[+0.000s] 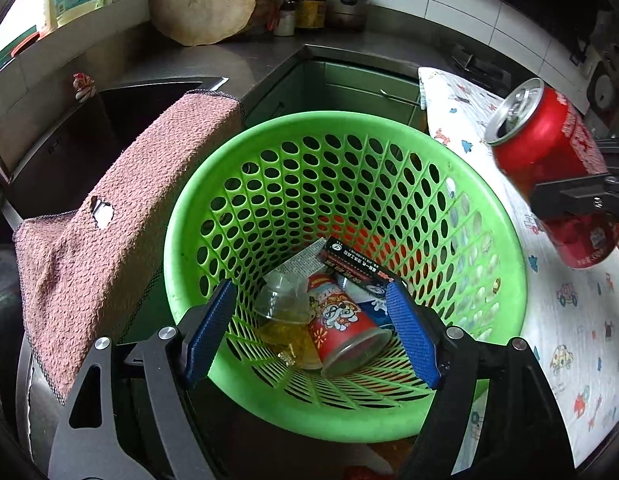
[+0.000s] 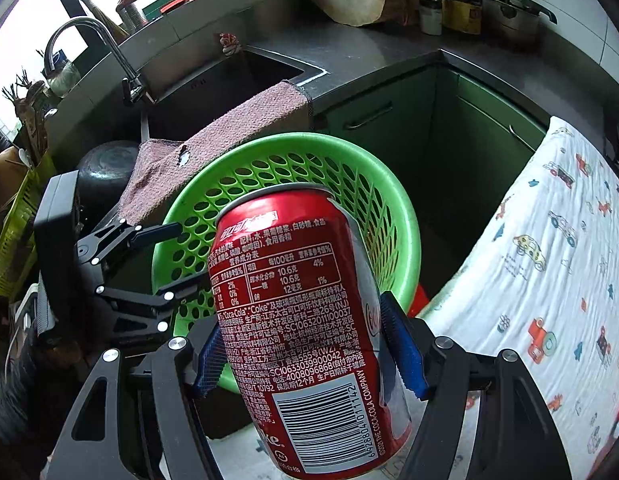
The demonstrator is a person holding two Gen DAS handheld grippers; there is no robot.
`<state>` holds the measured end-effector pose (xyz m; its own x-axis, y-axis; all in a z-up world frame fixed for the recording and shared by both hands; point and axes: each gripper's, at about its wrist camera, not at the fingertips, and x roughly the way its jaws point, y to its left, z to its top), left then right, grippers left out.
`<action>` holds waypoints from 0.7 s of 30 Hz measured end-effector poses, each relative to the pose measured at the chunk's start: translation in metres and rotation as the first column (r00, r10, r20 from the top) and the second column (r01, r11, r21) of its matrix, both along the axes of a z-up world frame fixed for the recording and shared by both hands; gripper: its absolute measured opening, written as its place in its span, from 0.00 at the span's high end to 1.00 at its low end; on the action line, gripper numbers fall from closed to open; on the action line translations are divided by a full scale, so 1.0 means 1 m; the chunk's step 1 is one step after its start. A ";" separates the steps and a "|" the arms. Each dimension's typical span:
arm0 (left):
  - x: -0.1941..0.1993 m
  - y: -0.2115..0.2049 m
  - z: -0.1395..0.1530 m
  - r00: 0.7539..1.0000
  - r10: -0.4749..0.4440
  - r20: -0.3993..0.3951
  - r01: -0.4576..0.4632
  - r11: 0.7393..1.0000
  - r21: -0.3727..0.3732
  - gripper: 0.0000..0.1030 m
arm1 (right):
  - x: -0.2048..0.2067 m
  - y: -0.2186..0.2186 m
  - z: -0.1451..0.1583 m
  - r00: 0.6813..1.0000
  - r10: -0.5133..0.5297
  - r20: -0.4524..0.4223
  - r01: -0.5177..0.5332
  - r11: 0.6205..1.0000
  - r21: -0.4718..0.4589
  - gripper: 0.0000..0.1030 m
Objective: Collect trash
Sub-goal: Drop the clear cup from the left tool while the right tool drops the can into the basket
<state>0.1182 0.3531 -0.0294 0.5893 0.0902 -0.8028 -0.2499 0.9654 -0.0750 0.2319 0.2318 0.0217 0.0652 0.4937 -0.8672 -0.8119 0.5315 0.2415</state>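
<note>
- right gripper [image 2: 309, 354] is clamped on the red soda can [image 2: 305, 320], blue pads pressing its sides at 3 and 9 o'clock, can tilted with its top toward 12
- the can sits just off the green basket [image 2: 397, 216] rim, at about 3 o'clock of it in the left wrist view
- left gripper [image 1: 309, 324] hangs over the basket, fingers spread with nothing in them; cup [image 1: 341, 320], box [image 1: 359, 266] and clear lid [image 1: 281, 298] lie at the bottom

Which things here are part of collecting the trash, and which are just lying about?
Part of the job:
can, clamped in right gripper
green basket
paper cup, plastic cup and black box inside it
left gripper, jaws open above basket

Lying about:
pink towel
sink
printed cloth
pot
</note>
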 end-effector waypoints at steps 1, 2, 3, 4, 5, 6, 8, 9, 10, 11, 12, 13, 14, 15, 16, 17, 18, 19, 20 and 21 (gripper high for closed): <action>-0.003 0.001 0.001 1.000 0.005 0.003 -0.005 1.000 0.003 0.24 | 0.001 0.006 -0.003 1.000 -0.003 -0.007 0.003 1.000 0.001 0.35; -0.005 0.001 0.003 1.000 0.008 0.006 -0.008 1.000 0.008 0.22 | 0.002 0.010 -0.006 1.000 -0.006 -0.009 0.006 1.000 0.001 0.35; -0.007 0.002 0.004 1.000 0.011 0.008 -0.011 1.000 0.015 0.22 | 0.003 0.014 -0.009 1.000 -0.009 -0.013 0.009 1.000 0.002 0.35; -0.010 0.002 0.005 1.000 0.014 0.010 -0.014 1.000 0.019 0.20 | 0.004 0.019 -0.012 1.000 -0.012 -0.020 0.012 1.000 0.004 0.35; -0.011 0.003 0.005 1.000 0.018 0.012 -0.019 1.000 0.018 0.19 | 0.004 0.022 -0.015 1.000 -0.016 -0.026 0.017 1.000 0.007 0.35; -0.014 0.004 0.006 1.000 0.023 0.014 -0.023 1.000 0.015 0.18 | 0.005 0.026 -0.017 0.999 -0.023 -0.029 0.024 1.000 0.012 0.35; -0.016 0.006 0.006 0.999 0.030 0.017 -0.030 1.000 0.007 0.17 | 0.007 0.033 -0.021 0.998 -0.029 -0.049 0.030 0.999 0.026 0.33; -0.017 0.006 0.006 0.999 0.032 0.017 -0.032 0.999 0.006 0.17 | 0.008 0.034 -0.022 0.998 -0.035 -0.051 0.036 0.999 0.032 0.30; -0.018 0.006 0.006 0.999 0.033 0.015 -0.034 0.999 0.007 0.17 | 0.008 0.035 -0.022 0.998 -0.040 -0.045 0.042 0.999 0.035 0.25; -0.018 0.006 0.005 0.999 0.033 0.014 -0.033 0.999 0.008 0.17 | 0.007 0.036 -0.021 0.999 -0.038 -0.038 0.039 0.999 0.037 0.23; -0.019 0.006 0.004 0.999 0.031 0.012 -0.031 0.999 0.009 0.17 | 0.007 0.035 -0.019 0.999 -0.037 -0.026 0.038 0.999 0.037 0.23; -0.020 0.005 0.004 0.999 0.030 0.011 -0.030 0.999 0.011 0.17 | 0.006 0.033 -0.018 0.999 -0.037 -0.012 0.037 0.999 0.033 0.23; -0.020 0.005 0.004 1.000 0.030 0.010 -0.030 0.999 0.013 0.17 | 0.005 0.031 -0.016 0.999 -0.033 -0.005 0.033 0.999 0.031 0.23; -0.020 0.005 0.004 0.999 0.031 0.010 -0.031 0.999 0.013 0.17 | 0.005 0.027 -0.014 1.000 -0.031 -0.004 0.031 0.999 0.031 0.23; -0.020 0.005 0.004 0.999 0.032 0.011 -0.032 0.999 0.009 0.17 | 0.004 0.023 -0.012 0.999 -0.036 0.000 0.036 0.999 0.033 0.23; -0.019 0.005 0.004 0.999 0.034 0.013 -0.034 0.999 0.004 0.17 | 0.005 0.018 -0.010 0.999 -0.040 0.005 0.040 0.999 0.034 0.23; -0.019 0.004 0.005 0.999 0.034 0.015 -0.034 0.999 0.000 0.17 | 0.004 0.013 -0.008 0.999 -0.044 0.008 0.044 0.998 0.035 0.23; -0.019 0.003 0.006 0.999 0.033 0.018 -0.033 0.999 -0.002 0.17 | 0.004 0.006 -0.005 0.999 -0.050 0.013 0.049 0.998 0.036 0.23; -0.019 0.002 0.006 0.999 0.030 0.020 -0.030 1.000 -0.001 0.17 | 0.003 0.000 -0.003 0.998 -0.056 0.019 0.055 0.998 0.038 0.23; -0.019 -0.001 0.007 0.999 0.027 0.021 -0.027 1.000 0.000 0.17 | 0.003 -0.008 -0.001 0.998 -0.063 0.023 0.062 0.997 0.040 0.21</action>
<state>0.0996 0.3524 -0.0223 0.6031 0.1066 -0.7905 -0.2743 0.9583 -0.0801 0.2344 0.2240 0.0211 0.1178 0.5213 -0.8452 -0.7835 0.5717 0.2435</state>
